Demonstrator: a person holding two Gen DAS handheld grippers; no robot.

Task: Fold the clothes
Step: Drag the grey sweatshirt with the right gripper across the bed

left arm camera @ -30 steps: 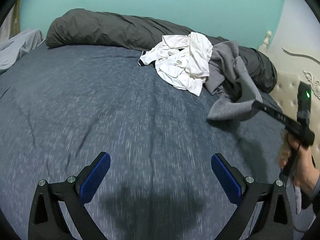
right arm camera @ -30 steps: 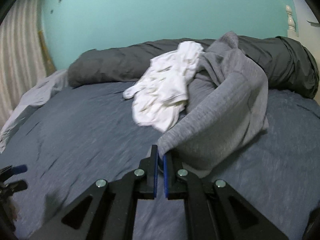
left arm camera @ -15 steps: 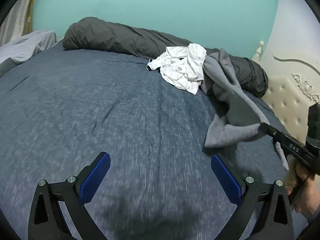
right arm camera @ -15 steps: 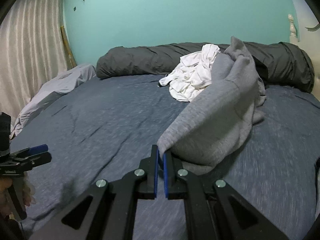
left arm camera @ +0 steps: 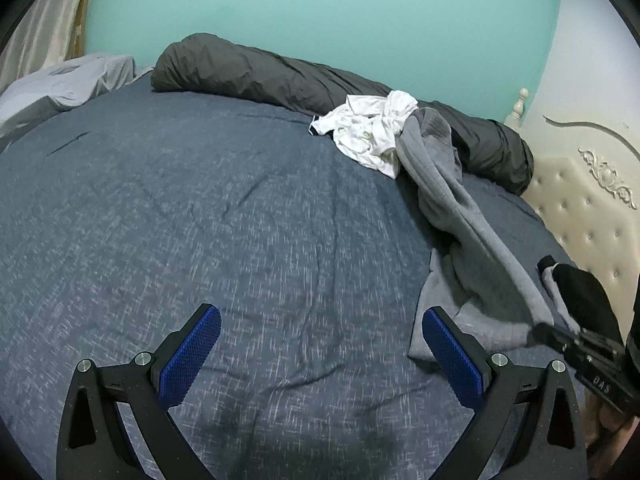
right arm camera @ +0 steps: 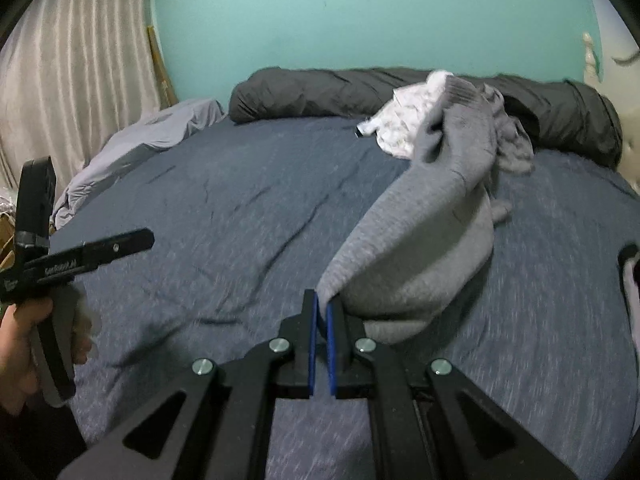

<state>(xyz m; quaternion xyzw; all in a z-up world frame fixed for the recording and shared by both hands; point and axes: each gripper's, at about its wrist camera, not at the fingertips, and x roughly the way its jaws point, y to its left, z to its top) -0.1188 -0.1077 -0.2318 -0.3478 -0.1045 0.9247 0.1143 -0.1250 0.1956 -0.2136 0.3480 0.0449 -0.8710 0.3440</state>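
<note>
between the pressed-together blue pads of the right hand-held gripper sits one edge of a soft grey knitted sweatshirt, pinched near the corner and drawn up into a slack ridge that trails to the far right of the dark blue bed. the left hand-held gripper hangs spread wide over bare sheet at the near side, holding nothing, the sweatshirt's near edge just beside its right pad. further out, a crumpled white cotton garment lies bunched against a rolled dark grey duvet at the far side, touching the sweatshirt's far end. the grey cloth looks limp, fairly thick and not slippery; it will likely sag and drag, so a second hold on the same edge, well apart from the first, should let it hang flat.
</note>
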